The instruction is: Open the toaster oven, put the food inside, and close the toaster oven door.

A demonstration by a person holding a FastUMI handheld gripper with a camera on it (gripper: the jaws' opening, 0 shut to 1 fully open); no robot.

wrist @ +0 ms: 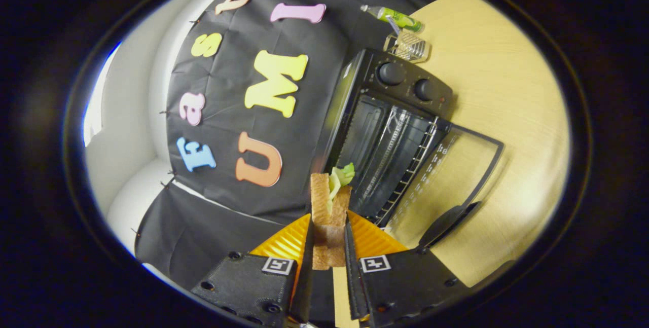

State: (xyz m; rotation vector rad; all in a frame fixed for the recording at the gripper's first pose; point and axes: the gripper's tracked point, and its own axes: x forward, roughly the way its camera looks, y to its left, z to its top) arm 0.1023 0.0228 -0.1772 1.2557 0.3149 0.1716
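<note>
Clearly gripper (pixel 328 239) clenched on sandwich (pixel 329 211), both fingers pressing bread slices from either side; green lettuce leaf stuck out at sandwich's far end. Sandwich held in air just short of toaster oven (pixel 390 130), near mouth of open cavity. Oven door (pixel 451 186) hung fully down, glass pane lying over wooden table (pixel 507 115). Wire rack (pixel 405 176) sat inside cavity. Two knobs (pixel 405 80) on control panel. Beyond oven, clear glass (pixel 408 46) and green tube (pixel 393 16) lay on table.

Recording booth: black cloth wall (pixel 243 29) (pinned), toaster oven (pixel 390 130) on table (pixel 507 89).
</note>
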